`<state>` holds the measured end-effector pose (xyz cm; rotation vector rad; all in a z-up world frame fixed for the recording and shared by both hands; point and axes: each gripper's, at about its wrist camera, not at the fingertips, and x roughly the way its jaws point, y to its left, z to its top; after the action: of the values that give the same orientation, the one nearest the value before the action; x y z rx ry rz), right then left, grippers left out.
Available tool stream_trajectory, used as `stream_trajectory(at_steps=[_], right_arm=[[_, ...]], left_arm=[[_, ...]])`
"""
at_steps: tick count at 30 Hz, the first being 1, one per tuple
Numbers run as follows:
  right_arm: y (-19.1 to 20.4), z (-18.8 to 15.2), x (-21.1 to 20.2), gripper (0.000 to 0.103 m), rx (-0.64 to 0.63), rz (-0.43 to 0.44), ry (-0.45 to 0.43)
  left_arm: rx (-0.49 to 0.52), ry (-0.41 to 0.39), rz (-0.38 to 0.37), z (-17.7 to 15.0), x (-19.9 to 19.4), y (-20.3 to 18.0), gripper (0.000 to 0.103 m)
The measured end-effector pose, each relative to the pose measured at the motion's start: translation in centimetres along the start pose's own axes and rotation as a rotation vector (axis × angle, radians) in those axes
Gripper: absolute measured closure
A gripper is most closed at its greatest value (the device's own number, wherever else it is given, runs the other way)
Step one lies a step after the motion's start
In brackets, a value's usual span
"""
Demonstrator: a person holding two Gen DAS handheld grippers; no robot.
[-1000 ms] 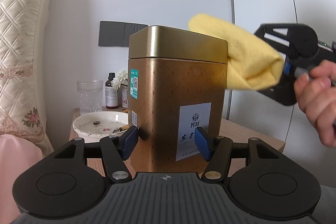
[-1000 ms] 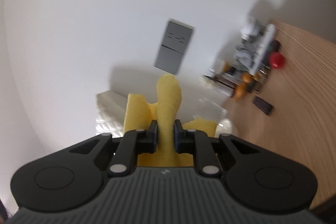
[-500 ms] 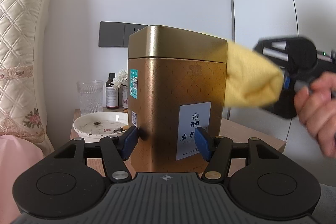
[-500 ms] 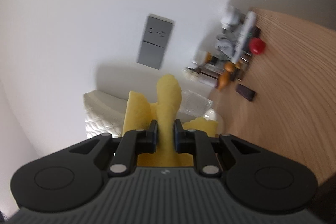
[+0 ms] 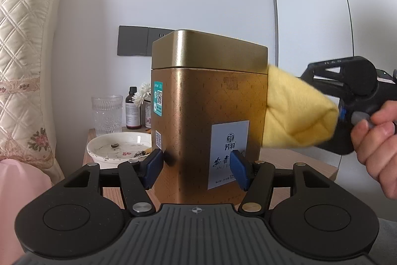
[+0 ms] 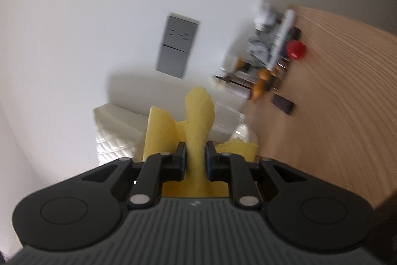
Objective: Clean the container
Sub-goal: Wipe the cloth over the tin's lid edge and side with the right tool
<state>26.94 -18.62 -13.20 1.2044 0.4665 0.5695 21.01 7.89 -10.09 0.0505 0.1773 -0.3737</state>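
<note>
A tall gold tin container (image 5: 208, 121) with a lid and a white label stands upright on the wooden nightstand (image 5: 297, 160). My left gripper (image 5: 197, 169) is shut on its lower part, blue pads on both sides. My right gripper (image 6: 196, 159) is shut on a folded yellow cloth (image 6: 198, 121). In the left wrist view the cloth (image 5: 295, 113) presses against the tin's right side, below the lid, with the right gripper (image 5: 347, 101) behind it. The tin is not visible in the tilted, blurred right wrist view.
A white dish (image 5: 119, 148) with scraps, a clear glass (image 5: 107, 113), a brown bottle (image 5: 132, 111) and a small flower sit on the nightstand behind the tin. A quilted headboard (image 5: 27, 54) stands at left. A grey wall switch (image 5: 139, 41) is behind.
The right gripper has moved the yellow cloth down from the tin's lid edge along its right side. The left gripper and the tin have stayed still.
</note>
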Motion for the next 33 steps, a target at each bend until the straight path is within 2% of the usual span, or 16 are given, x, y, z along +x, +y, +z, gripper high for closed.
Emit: stream_trajectory(at_steps=[3, 9, 12, 19, 27, 31, 33], right_arm=[[0.6, 0.1, 0.0, 0.085, -0.014, 0.005, 0.0], [3.2, 0.9, -0.1, 0.085, -0.065, 0.091, -0.024], [2.3, 0.5, -0.3, 0.085, -0.054, 0.077, -0.021], [-1.2, -1.2, -0.8, 0.085, 0.008, -0.03, 0.008], [3.2, 0.8, -0.7, 0.085, -0.081, 0.094, -0.024], [2.8, 0.3, -0.9, 0.085, -0.073, 0.093, -0.029], [1.6, -0.2, -1.0, 0.085, -0.045, 0.056, -0.023]], left_arm=[[-0.004, 0.001, -0.003, 0.1, 0.1, 0.0, 0.04], [-0.009, -0.002, -0.007, 0.0, -0.2, 0.3, 0.04], [-0.007, 0.0, -0.004, 0.0, -0.1, 0.1, 0.04], [-0.007, 0.0, -0.003, -0.1, -0.2, 0.1, 0.04], [-0.008, 0.002, -0.006, -0.1, -0.2, 0.1, 0.037], [-0.009, 0.002, -0.007, -0.2, -0.3, 0.1, 0.037], [-0.009, 0.002, -0.008, -0.2, -0.3, 0.1, 0.037]])
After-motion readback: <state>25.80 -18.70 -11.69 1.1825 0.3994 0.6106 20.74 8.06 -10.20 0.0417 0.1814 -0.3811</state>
